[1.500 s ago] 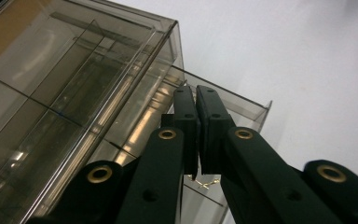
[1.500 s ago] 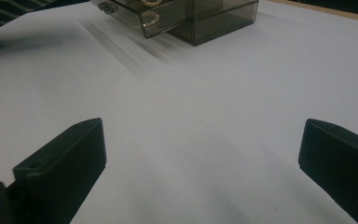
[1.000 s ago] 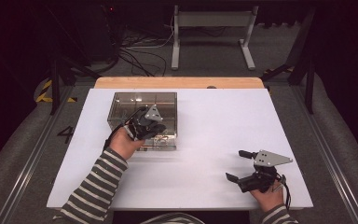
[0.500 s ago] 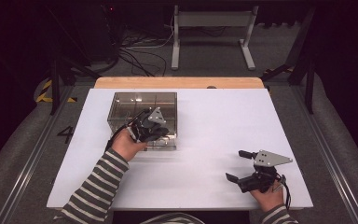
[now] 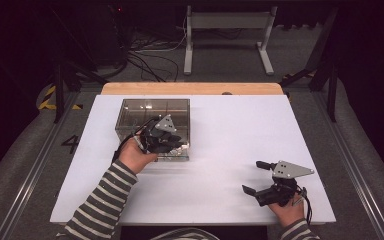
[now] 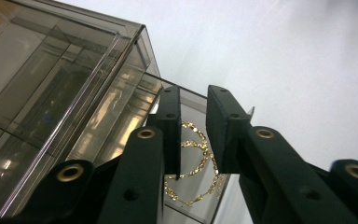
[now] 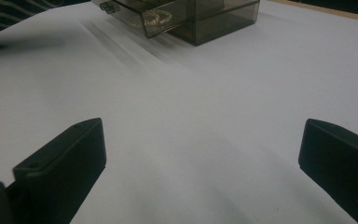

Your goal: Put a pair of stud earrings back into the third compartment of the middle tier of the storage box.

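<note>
A smoky clear drawer box (image 5: 152, 112) stands on the white table (image 5: 220, 130), left of the middle. Its front drawer (image 7: 144, 18) is pulled out a little, and a gold chain (image 6: 193, 163) lies coiled inside. My left gripper (image 5: 172, 142) hangs tilted over that drawer. Its jaws have just been opening and now stand a narrow gap apart (image 6: 193, 100). The chain rests on the drawer floor beneath them, with neither pad pressing on it. My right gripper (image 5: 250, 176) rests at the front right of the table, wide open (image 7: 203, 130) with nothing between its fingers.
A wooden strip (image 5: 192, 88) runs along the table's far edge. Behind it, on the floor, are a metal stand (image 5: 227, 35) and loose cables (image 5: 150, 55). A wide stretch of bare white table separates the two grippers.
</note>
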Available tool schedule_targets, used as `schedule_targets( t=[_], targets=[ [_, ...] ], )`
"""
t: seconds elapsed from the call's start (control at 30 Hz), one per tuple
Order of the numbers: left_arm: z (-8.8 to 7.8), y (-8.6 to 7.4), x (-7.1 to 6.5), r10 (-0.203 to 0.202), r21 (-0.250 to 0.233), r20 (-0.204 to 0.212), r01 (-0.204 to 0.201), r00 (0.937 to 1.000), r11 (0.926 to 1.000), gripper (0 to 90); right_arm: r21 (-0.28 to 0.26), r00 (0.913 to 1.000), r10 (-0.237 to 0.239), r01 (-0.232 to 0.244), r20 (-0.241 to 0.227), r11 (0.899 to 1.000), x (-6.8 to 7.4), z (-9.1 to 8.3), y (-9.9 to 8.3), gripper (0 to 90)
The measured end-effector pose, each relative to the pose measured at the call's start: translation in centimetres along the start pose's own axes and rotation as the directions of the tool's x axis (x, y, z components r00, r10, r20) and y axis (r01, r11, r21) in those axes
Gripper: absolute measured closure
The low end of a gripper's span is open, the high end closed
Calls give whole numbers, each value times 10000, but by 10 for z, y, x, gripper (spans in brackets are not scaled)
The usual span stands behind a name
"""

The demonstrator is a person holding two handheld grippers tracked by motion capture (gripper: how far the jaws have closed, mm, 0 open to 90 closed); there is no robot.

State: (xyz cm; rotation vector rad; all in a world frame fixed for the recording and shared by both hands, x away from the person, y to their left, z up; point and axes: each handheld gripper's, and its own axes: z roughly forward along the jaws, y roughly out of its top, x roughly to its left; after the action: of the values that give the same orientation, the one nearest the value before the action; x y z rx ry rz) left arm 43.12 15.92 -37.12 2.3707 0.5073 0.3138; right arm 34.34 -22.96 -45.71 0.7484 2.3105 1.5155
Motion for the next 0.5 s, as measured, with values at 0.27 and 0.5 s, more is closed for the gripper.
schedule_targets(
  t=[0.27,0.5],
  targets=[
    [-12,-2,-4,-160,-191,-3,160,9999,9997,581,29,10000,-61,61,5,10000,-1,0,0,14],
    [-22,-7,-7,-299,-273,44,300,9995,9992,520,23,10000,-3,3,7,10000,0,1,0,15]
  ],
)
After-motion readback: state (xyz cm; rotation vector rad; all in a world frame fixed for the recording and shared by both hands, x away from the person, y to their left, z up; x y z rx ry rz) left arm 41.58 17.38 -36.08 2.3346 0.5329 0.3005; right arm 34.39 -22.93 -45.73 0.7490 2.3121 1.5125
